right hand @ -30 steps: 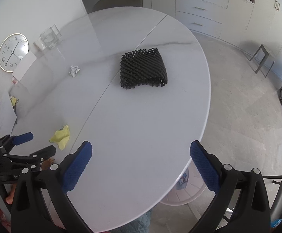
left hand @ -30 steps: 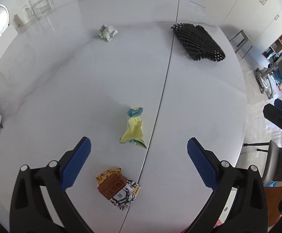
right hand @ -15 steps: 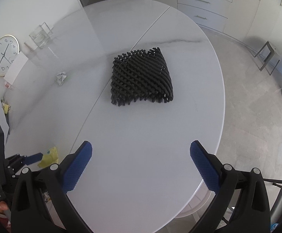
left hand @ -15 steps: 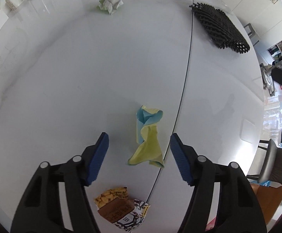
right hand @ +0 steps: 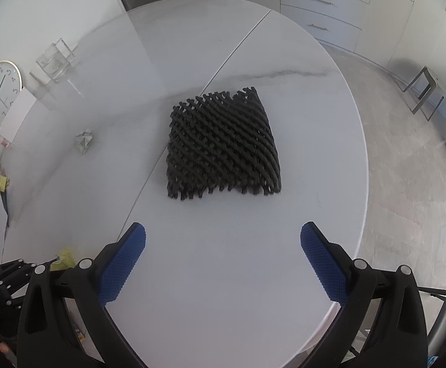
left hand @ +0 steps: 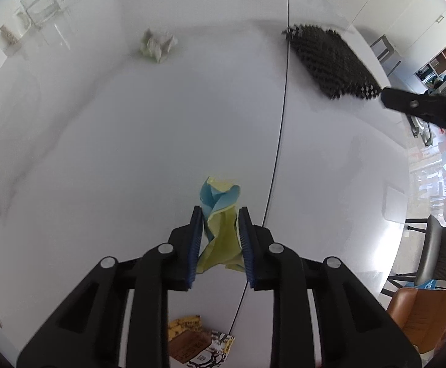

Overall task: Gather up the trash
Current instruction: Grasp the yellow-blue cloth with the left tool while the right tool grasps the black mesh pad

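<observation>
Crumpled yellow-and-blue wrapper (left hand: 220, 224) is sitting on the white table (left hand: 131, 153), pinched by the left gripper (left hand: 218, 239); lifting straight up is looking wisest, while the right gripper (right hand: 223, 263) is hanging wide apart before black mesh (right hand: 223, 150)

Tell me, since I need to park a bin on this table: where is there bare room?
Widest bare patch: in front of the open right gripper, between the black mesh mat and the table's near edge. Another lies between the white paper wad and the yellow-blue wrapper. It is crowded around the left gripper, near the printed packet.
</observation>
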